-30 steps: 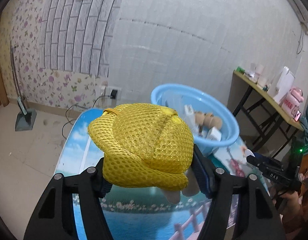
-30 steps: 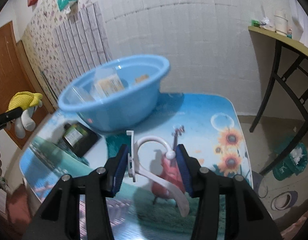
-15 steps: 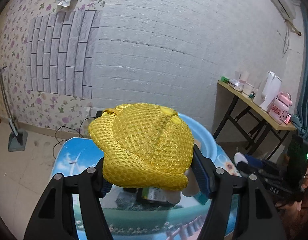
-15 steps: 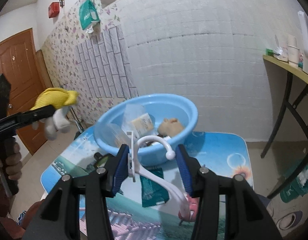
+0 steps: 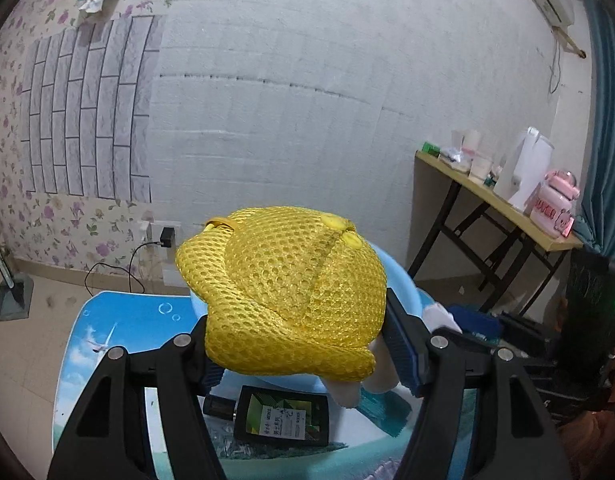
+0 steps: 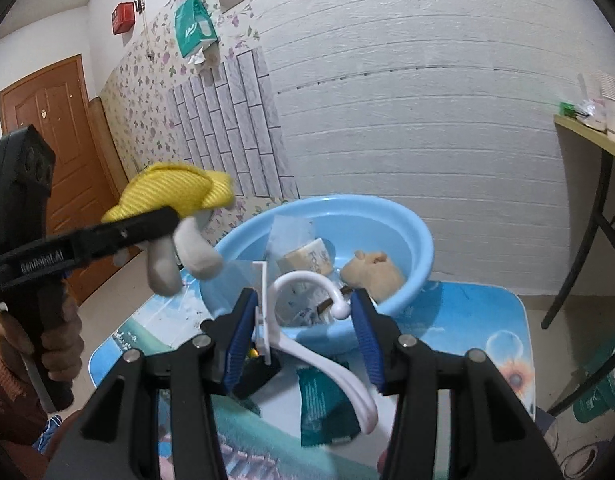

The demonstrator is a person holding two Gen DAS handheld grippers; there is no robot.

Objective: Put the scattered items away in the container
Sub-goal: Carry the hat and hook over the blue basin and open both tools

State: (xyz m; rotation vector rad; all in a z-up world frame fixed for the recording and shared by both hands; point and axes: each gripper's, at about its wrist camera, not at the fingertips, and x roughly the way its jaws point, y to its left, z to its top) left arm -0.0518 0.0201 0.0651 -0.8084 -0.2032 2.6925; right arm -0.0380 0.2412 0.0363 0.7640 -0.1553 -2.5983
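Left wrist view: yellow toy (image 5: 291, 292), mesh-covered with pale limbs hanging below, clamped between the left gripper (image 5: 303, 344) pads, held in the air above the table (image 5: 119, 320). Blue basin (image 5: 403, 284) sits just behind the toy, mostly hidden by it. Dark bottle (image 5: 281, 416) lies flat on the table below the toy, near side of the basin.

Right wrist view: white hanger (image 6: 307, 320) gripped in the right gripper (image 6: 303, 336), hook end up and pointing at the basin (image 6: 395, 220), long arm trailing down toward the camera. Basin holds a tan plush (image 6: 373, 270), a clear bag (image 6: 291, 232) and a small box (image 6: 307, 262). Teal packet (image 6: 327, 404) lies on the table near the basin, under the hanger's arm. Left gripper (image 6: 163, 220) enters from the left, toy (image 6: 175, 196) in its grasp, raised beside the basin's left rim. A hand (image 6: 55, 344) holds that gripper's handle.

Side table (image 5: 491, 196) at far right carries cups and a pink bottle.
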